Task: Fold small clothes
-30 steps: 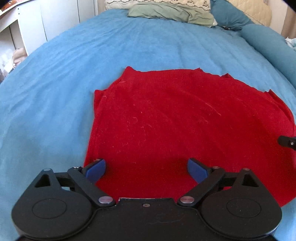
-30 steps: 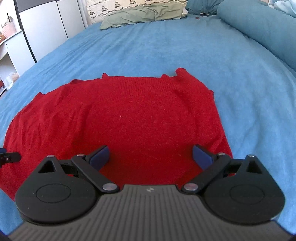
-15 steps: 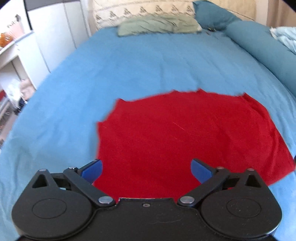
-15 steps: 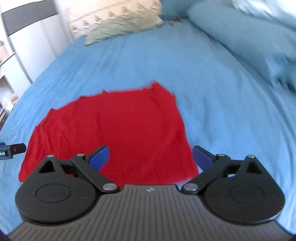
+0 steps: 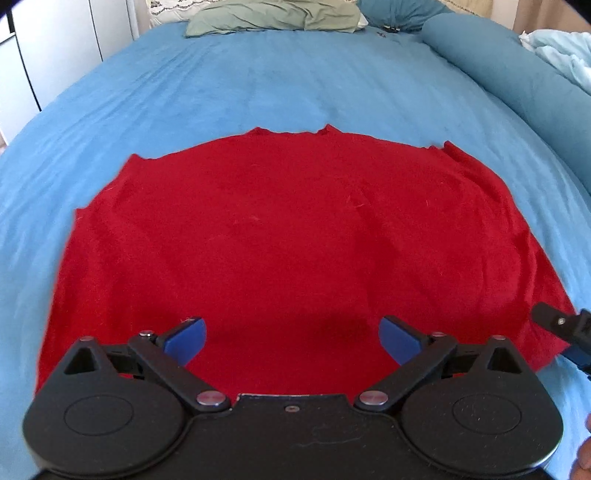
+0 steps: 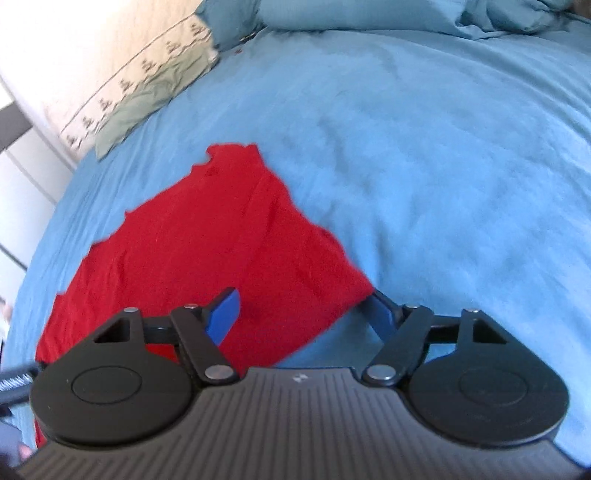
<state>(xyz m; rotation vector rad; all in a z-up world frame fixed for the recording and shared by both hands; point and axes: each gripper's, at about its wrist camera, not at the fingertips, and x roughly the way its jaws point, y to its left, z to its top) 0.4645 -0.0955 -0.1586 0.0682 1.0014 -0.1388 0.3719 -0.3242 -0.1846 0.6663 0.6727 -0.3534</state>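
Note:
A red knit garment (image 5: 280, 236) lies spread flat on the blue bedcover (image 5: 280, 81). My left gripper (image 5: 291, 338) hovers over the garment's near hem around its middle, open, with only flat cloth below its blue pads. My right gripper (image 6: 301, 315) is rolled sideways at the garment's near right corner (image 6: 325, 280). Its jaws are closing with that corner between them, one blue finger (image 6: 223, 317) above the cloth and the other (image 6: 380, 314) at the corner's edge. The pads stand well apart and do not press the cloth. The right gripper's tip (image 5: 561, 328) shows in the left wrist view.
A green pillow (image 5: 273, 14) and patterned pillows (image 6: 122, 88) lie at the head of the bed. A blue bolster (image 5: 517, 81) runs along the right side. White cabinets (image 5: 44, 51) stand left of the bed. Open bedcover lies beyond and right of the garment.
The left gripper slid right along the near hem. The right gripper moved to the garment's right corner, rolled sideways, and its jaws narrowed around that corner.

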